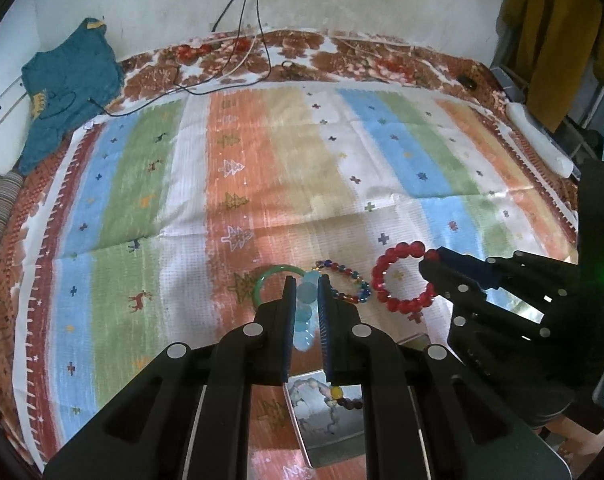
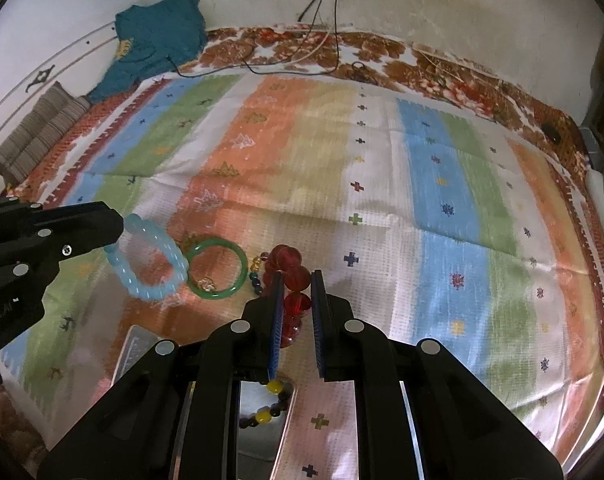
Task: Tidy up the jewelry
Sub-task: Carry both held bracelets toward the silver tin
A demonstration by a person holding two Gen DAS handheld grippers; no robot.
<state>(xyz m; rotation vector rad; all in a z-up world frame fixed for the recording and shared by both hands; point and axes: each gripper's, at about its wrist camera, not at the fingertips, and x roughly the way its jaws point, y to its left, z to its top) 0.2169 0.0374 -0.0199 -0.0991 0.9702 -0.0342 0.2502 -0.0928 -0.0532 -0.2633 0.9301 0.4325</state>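
Striped woven cloth (image 1: 286, 152) spread over a floral bedcover, with jewelry grouped near its lower centre. The left gripper (image 1: 306, 280), its jaws narrowed, clamps a pale blue bead bracelet (image 1: 305, 312); in the right wrist view this bracelet (image 2: 150, 264) hangs as a loop from the gripper tip at 9 o'clock, lifted above the cloth. The right gripper (image 2: 296, 276), likewise closed to a narrow gap, clamps a red bead bracelet (image 2: 294, 280); in the left wrist view that bracelet (image 1: 401, 280) forms a ring at 4 o'clock, touching the cloth. Between the two lie a green bangle (image 2: 218, 270) and a multicoloured bead bracelet (image 1: 349, 284), just beside each other on the orange stripe. A shiny metal tray (image 1: 329, 432) sits at 6 o'clock beneath the left gripper, largely hidden by its fingers, with a further beaded strand (image 1: 333, 396) inside. Around the work area: a teal garment (image 1: 70, 84) at 10 o'clock, black cables (image 1: 238, 52) trailing down the wall at 12 o'clock, and a mustard cloth (image 1: 557, 32) hanging at 2 o'clock.
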